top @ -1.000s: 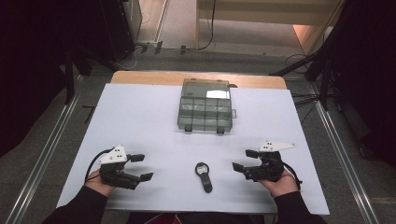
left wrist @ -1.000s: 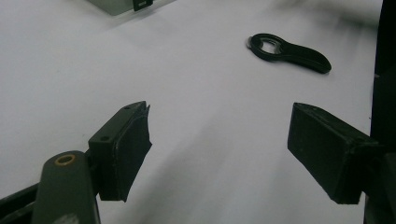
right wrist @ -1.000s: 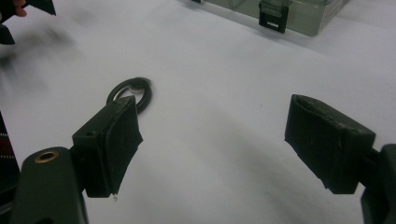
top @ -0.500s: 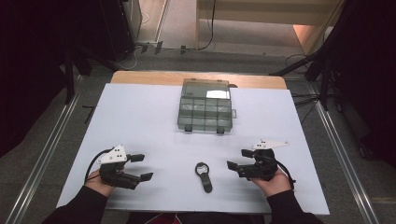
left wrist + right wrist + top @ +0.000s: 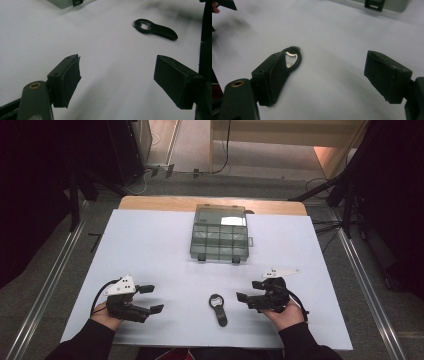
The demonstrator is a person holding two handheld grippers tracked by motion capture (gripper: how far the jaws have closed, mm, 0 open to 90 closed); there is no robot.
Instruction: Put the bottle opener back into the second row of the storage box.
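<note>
Right tool (image 5: 249, 290), jaws apart, hovers just beside the bottle opener (image 5: 218, 307).

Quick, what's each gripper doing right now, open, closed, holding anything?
Left gripper: open, holding nothing.
Right gripper: open, holding nothing, close beside the bottle opener.

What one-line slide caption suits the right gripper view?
Open right gripper hovering over white table, black bottle opener beside one jaw.
</note>
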